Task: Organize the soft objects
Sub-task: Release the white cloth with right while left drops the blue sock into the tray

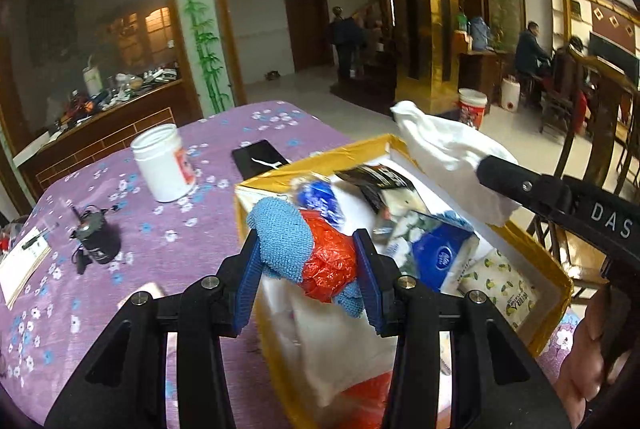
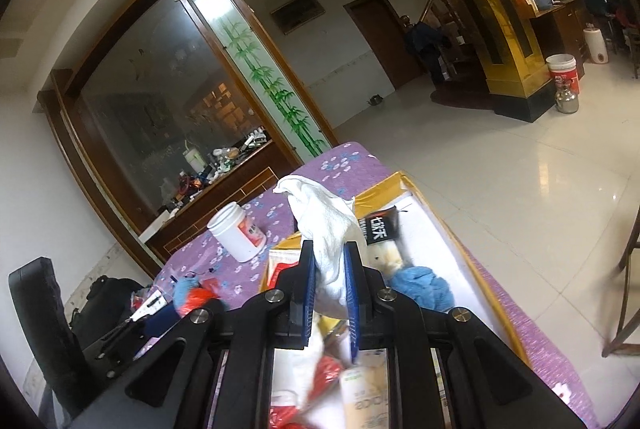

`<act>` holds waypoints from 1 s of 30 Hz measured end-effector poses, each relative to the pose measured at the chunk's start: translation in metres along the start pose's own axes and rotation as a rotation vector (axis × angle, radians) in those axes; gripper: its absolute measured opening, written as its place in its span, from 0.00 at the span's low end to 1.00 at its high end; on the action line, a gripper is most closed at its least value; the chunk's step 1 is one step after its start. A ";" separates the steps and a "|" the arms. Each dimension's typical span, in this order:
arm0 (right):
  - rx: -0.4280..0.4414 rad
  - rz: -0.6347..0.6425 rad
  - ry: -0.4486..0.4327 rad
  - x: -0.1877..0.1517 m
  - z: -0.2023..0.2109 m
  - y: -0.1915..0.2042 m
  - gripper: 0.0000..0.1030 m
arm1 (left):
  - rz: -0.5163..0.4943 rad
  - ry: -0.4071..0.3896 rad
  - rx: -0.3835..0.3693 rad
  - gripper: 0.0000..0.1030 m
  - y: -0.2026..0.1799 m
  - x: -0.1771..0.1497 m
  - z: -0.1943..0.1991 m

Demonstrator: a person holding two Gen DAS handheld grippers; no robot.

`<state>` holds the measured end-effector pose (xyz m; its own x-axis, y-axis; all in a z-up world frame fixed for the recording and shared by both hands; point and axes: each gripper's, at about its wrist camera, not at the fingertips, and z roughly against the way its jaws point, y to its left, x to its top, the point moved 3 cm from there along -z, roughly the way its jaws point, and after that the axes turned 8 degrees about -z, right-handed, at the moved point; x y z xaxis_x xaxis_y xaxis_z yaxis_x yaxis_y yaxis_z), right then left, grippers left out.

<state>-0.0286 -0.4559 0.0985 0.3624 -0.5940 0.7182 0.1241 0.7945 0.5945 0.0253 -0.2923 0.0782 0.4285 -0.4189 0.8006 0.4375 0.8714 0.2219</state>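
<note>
In the left wrist view my left gripper (image 1: 307,235) is shut on a bundle of blue cloth (image 1: 282,233) wrapped round a crumpled red plastic bag (image 1: 332,261), held over the near-left corner of a yellow-rimmed box (image 1: 344,151). In the right wrist view my right gripper (image 2: 329,245) is shut on a white cloth (image 2: 326,217) that sticks up above the pads, over the same box (image 2: 380,191). The white cloth (image 1: 440,141) and the right gripper's black finger (image 1: 504,177) also show above the box's far right edge. Another blue cloth (image 2: 424,289) lies inside the box.
The box holds tissue packs (image 1: 440,253), a black packet (image 1: 376,177) and other wrappers. On the purple flowered tablecloth (image 1: 224,133) stand a white jar (image 1: 164,161), a black phone (image 1: 260,157) and a small black device (image 1: 96,237). Wooden chairs (image 1: 592,117) stand to the right.
</note>
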 end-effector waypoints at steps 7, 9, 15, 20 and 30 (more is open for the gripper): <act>-0.037 0.003 0.063 -0.006 -0.020 -0.009 0.14 | -0.049 0.003 0.038 0.41 -0.013 -0.004 -0.008; -0.044 0.007 0.079 -0.009 -0.025 -0.010 0.14 | -0.059 0.007 0.045 0.41 -0.016 -0.005 -0.011; -0.076 0.004 0.120 -0.015 -0.039 -0.015 0.14 | -0.081 0.014 0.057 0.41 -0.023 -0.009 -0.016; -0.089 0.002 0.139 -0.020 -0.046 -0.020 0.14 | -0.097 0.007 0.068 0.41 -0.026 -0.010 -0.016; -0.091 0.010 0.157 -0.027 -0.053 -0.017 0.14 | -0.101 -0.003 0.077 0.41 -0.026 -0.011 -0.015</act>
<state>0.0080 -0.4468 0.0498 0.5026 -0.5648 0.6545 0.2005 0.8126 0.5472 0.0214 -0.3148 0.0552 0.3831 -0.5053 0.7733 0.4165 0.8417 0.3436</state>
